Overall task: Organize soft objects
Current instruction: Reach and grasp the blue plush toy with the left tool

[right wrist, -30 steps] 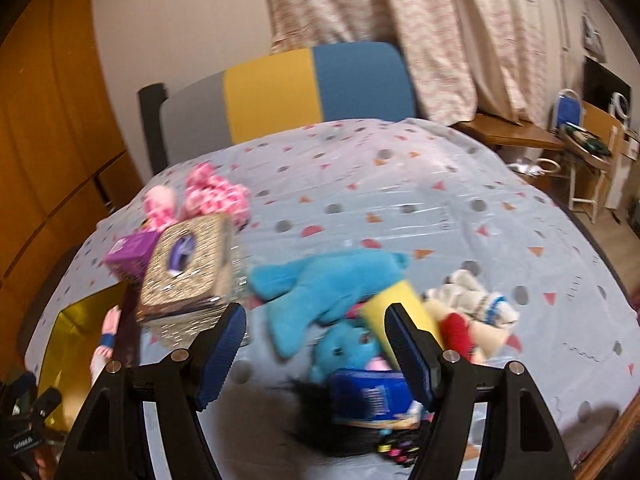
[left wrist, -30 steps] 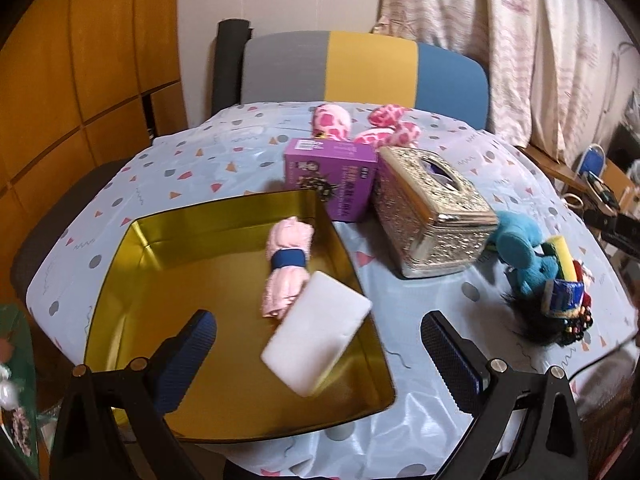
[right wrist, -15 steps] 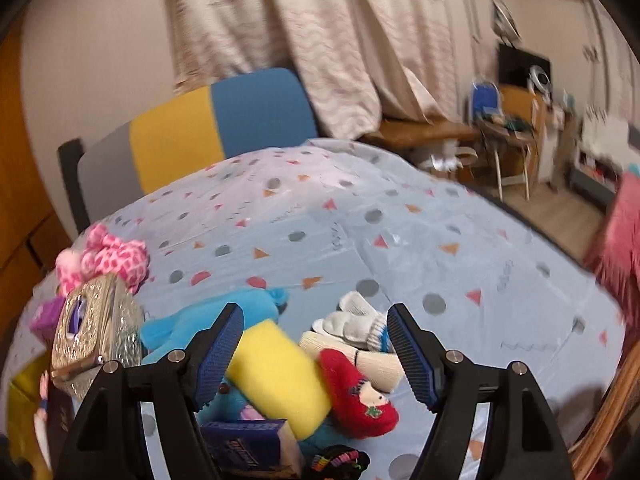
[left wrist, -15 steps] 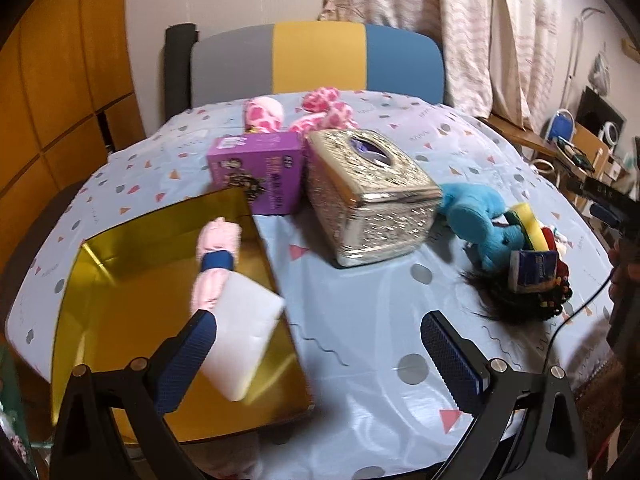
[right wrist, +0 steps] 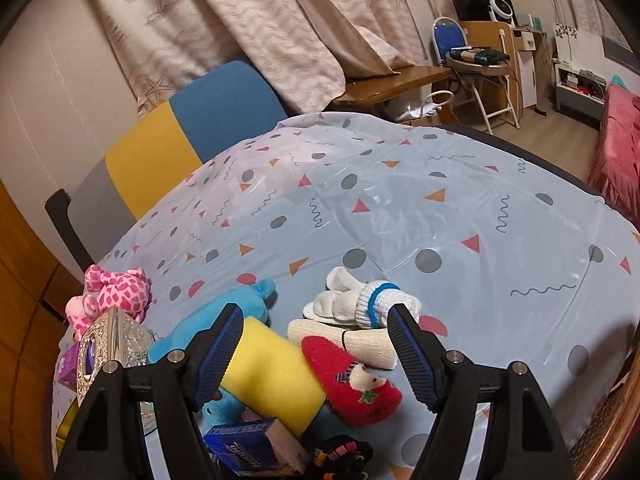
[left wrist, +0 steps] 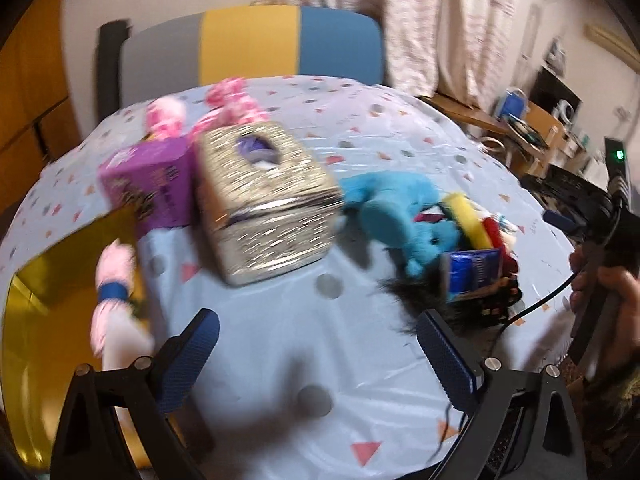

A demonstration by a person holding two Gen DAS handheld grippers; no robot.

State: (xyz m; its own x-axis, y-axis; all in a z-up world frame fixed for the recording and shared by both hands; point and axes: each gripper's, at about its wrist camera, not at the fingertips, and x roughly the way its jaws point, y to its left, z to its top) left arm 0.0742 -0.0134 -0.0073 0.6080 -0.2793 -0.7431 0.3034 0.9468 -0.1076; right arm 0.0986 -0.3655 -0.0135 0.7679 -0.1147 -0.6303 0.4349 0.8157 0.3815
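In the left wrist view, badly blurred, the left gripper [left wrist: 316,354] is hanging over bare tablecloth [left wrist: 280,360] with its jaws wide apart and nothing between them; outside the left jaw the gold tray [left wrist: 36,320] is already holding a pink rolled cloth with a blue band [left wrist: 114,280] and something white beneath it that is too smeared to name. Ahead of the jaws the silver tissue box [left wrist: 266,204] is sitting with a purple box [left wrist: 150,184] just beside it, and ahead of the right jaw the soft pile is lying, led by a blue plush toy [left wrist: 394,210]; at the far right a hand [left wrist: 616,300] is gripping the other tool. In the right wrist view, the right gripper [right wrist: 316,344] is poised above that pile, jaws spread and empty; between them a yellow sponge [right wrist: 276,376], a red Christmas sock [right wrist: 352,384] and a cream sock [right wrist: 360,342] are lying touching one another, with white socks with a blue stripe [right wrist: 360,300] just ahead by the right jaw, and a pink spotted plush [right wrist: 116,292] well off beyond the left jaw. Judging from this, the sorting is partway through and the step in hand is choosing the next soft item; the next move is probably calling for lowering over one piece, closing gently, and carrying it to the tray
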